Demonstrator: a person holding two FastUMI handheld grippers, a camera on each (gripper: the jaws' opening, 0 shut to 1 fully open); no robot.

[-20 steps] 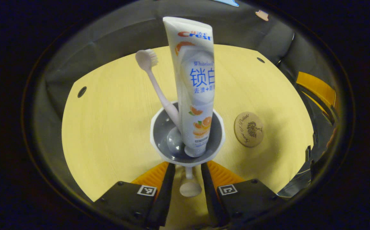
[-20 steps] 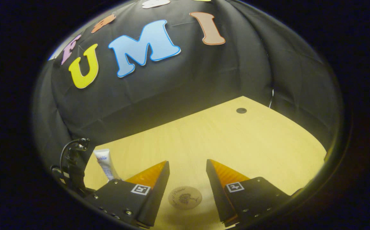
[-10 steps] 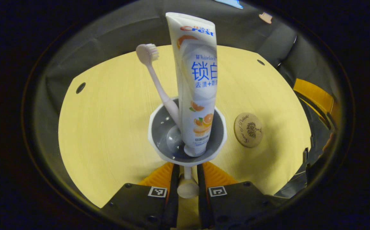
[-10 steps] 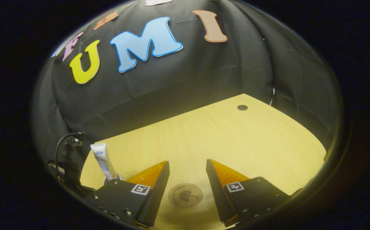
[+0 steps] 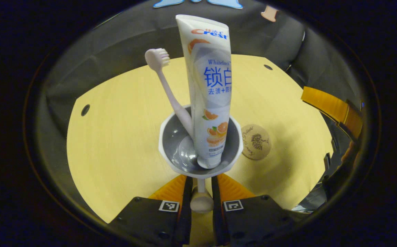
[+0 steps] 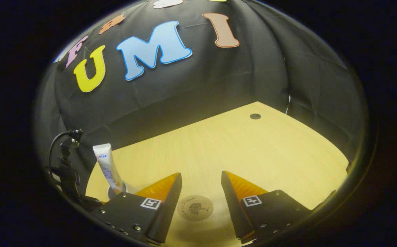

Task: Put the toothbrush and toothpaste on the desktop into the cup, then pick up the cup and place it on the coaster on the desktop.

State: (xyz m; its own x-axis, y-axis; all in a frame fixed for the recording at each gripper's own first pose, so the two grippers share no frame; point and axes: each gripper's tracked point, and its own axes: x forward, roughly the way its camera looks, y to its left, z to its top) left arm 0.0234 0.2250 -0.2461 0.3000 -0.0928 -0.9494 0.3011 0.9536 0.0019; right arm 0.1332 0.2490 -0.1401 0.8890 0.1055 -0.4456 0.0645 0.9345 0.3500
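A white cup (image 5: 164, 144) with a grey inside holds the upright toothpaste tube (image 5: 212, 85) and the pale pink toothbrush (image 5: 171, 97), bristles up. My left gripper (image 5: 201, 193) is shut on the cup's small handle (image 5: 202, 203). The round wooden coaster (image 5: 257, 142) lies on the table just right of the cup, its left edge hidden behind the rim. My right gripper (image 6: 201, 180) hangs open over the coaster (image 6: 195, 207) with nothing between its fingers. In the right gripper view the tube (image 6: 106, 166) and the cup (image 6: 112, 192) stand at the lower left.
The light wooden table (image 5: 116, 137) has small dark holes (image 5: 85, 109) near its corners. An orange finger of the right gripper (image 5: 332, 108) shows at the right edge of the left gripper view. Black cloth walls close the table at the back and sides.
My left fingers closed on the cup's handle. The cup with tube and brush then moved toward the coaster, whose left edge is now behind the rim. The right gripper stayed open.
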